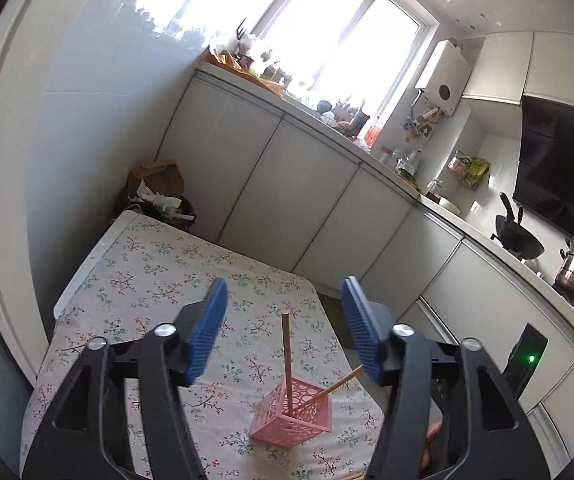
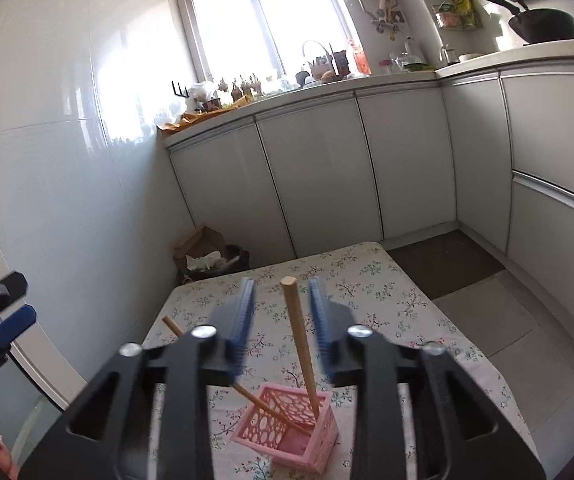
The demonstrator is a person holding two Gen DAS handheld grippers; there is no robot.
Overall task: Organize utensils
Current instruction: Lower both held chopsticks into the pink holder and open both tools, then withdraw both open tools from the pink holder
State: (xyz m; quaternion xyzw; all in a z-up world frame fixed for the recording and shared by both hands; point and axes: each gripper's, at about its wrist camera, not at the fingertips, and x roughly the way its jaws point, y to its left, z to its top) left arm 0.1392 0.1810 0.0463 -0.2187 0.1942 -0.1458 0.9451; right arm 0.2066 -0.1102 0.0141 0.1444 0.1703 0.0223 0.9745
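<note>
Right wrist view: two wooden chopsticks stand in a pink basket (image 2: 287,436) on the floral worktop (image 2: 427,320). The upright chopstick (image 2: 299,344) rises between the right gripper's (image 2: 283,320) parted pads, untouched. The other (image 2: 255,400) leans left. Both look light, stiff, smooth; grip mid-shaft. The left gripper (image 1: 285,332) gapes empty.

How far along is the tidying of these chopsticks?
Two chopsticks already stand in the pink basket on the flowered tablecloth. Nothing is in hand: the left gripper and right gripper both have their jaws apart, pressing on nothing. Another stick end peeks in at the bottom edge, so more may remain.
</note>
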